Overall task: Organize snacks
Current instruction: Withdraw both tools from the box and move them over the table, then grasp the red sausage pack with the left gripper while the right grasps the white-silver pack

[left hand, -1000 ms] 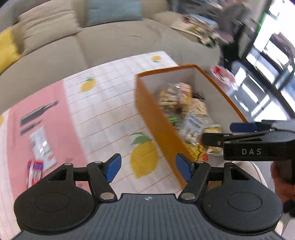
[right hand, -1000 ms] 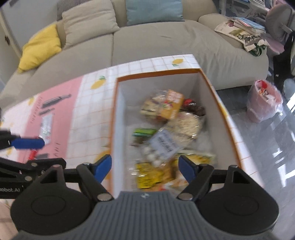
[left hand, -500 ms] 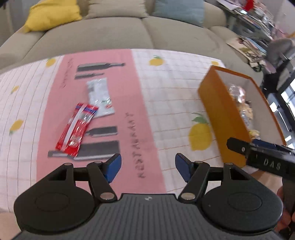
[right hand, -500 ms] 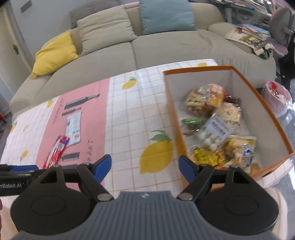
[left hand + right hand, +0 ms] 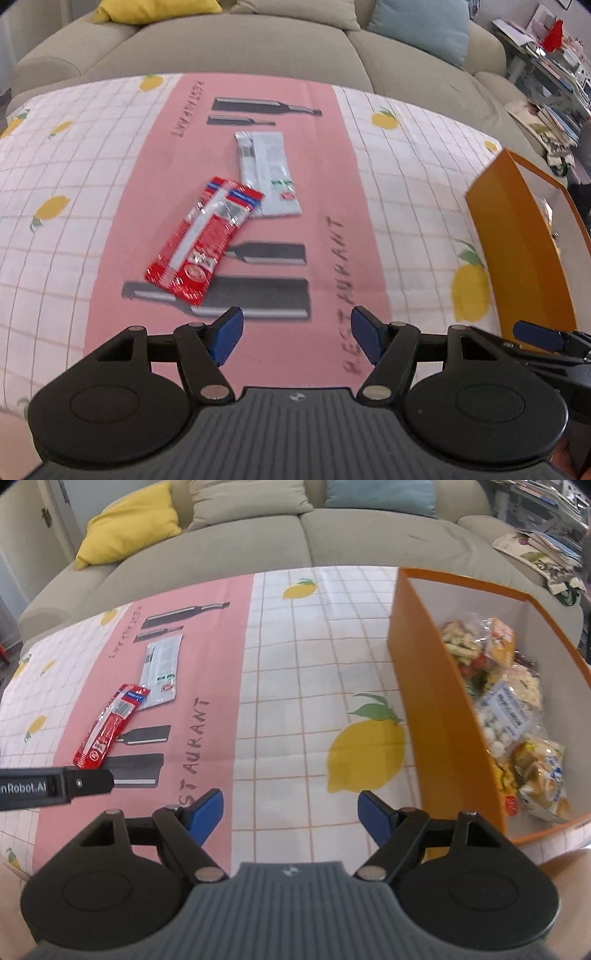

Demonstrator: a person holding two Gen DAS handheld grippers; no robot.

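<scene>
Left wrist view: the left gripper (image 5: 297, 339) is spread wide with nothing in it, above the tablecloth (image 5: 406, 177). A red packet (image 5: 205, 245) lies just ahead, overlapping a white packet (image 5: 267, 171).

Right wrist view: the right gripper (image 5: 290, 816) is also spread and empty, beside the orange box (image 5: 439, 716) full of snacks (image 5: 506, 709).

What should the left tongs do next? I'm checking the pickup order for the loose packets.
Probably ease the open left tongs forward and down onto the red plastic snack packet: it lies nearest, overlapping the white foil packet, outside the orange cardboard box.
</scene>
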